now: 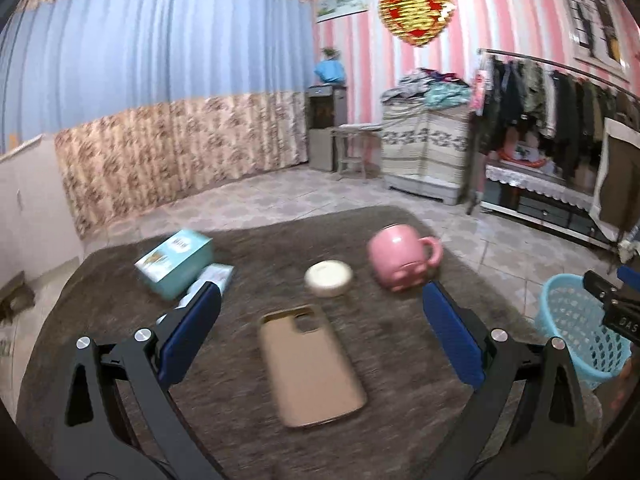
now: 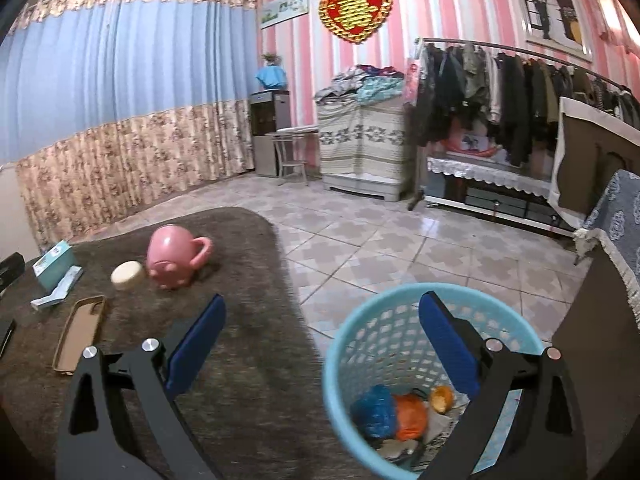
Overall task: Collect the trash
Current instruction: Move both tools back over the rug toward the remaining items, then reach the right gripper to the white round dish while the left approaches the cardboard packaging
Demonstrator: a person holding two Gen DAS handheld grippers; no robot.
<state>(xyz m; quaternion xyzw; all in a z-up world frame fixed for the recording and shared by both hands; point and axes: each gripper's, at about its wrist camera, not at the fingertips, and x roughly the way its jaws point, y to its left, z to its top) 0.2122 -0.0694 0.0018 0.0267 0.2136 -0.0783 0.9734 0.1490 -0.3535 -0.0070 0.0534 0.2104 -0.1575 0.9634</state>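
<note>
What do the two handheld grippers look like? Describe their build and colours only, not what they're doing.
Both match. The left gripper has two flat rectangular fingers padded in dark blue, on angular black arms with triangular cutouts and round silver pivot bolts. The right gripper is built the same way. Its black body also shows in the left view with pale lettering, too blurred to read. No cables or sleeves show.

Our left gripper (image 1: 320, 300) and right gripper (image 2: 320, 312) look alike: matte black angular arms with triangular cut-outs, two round silver screws on each arm, and flat royal-blue pads (image 2: 196, 346) lining the fingers. One gripper body shows faint white lettering.
</note>
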